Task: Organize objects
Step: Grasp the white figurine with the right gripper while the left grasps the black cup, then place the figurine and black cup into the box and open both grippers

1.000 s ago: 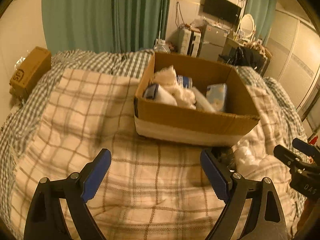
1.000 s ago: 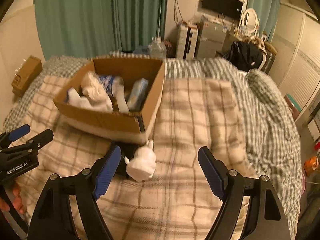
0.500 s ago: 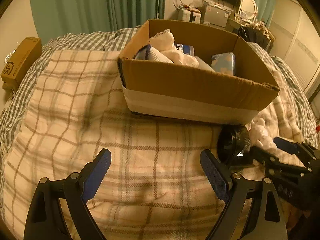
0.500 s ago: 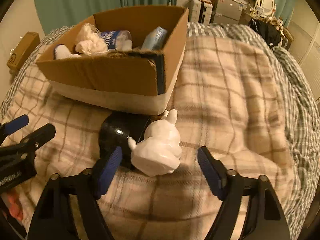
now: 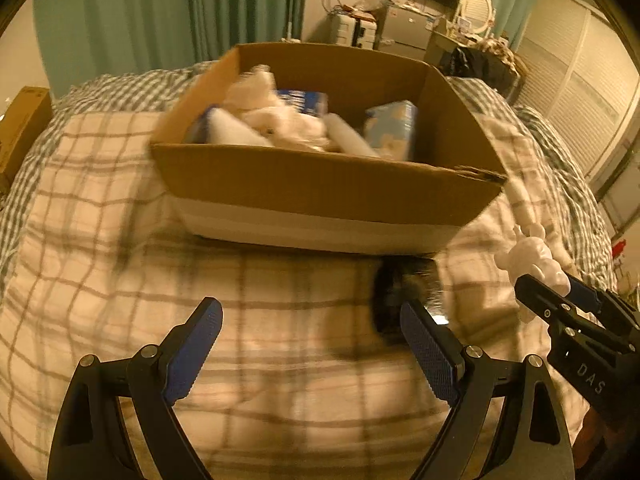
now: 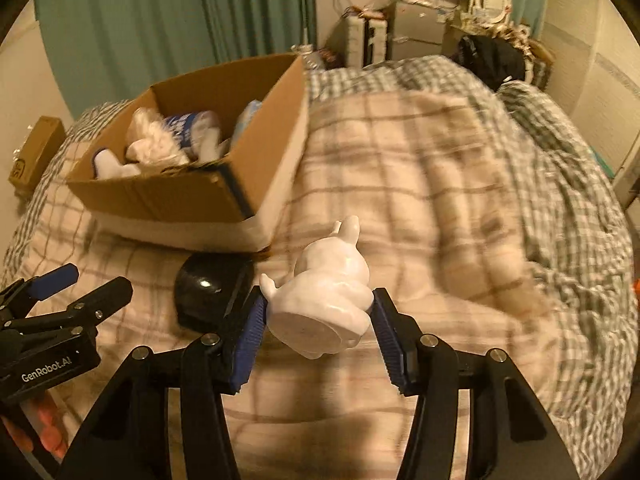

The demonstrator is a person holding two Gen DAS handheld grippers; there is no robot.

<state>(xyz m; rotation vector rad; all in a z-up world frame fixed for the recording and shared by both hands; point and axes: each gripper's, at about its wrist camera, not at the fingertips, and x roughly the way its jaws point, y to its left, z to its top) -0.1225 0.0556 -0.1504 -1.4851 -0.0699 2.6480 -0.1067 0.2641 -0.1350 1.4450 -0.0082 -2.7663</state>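
Since half a second ago the right gripper has closed on the white rabbit figurine and lifted it off the plaid blanket; its blue pads press both sides, and the figurine tilts base-first toward the camera. The left gripper hangs wide open, holding nothing, over the blanket. A black round object lies just beside the cardboard box.

One cardboard box sits on the bed, one white rabbit figurine and one black round object outside it. Two grippers — left, right. Inside the box the blurred items defy exact counting — several white and blue ones.
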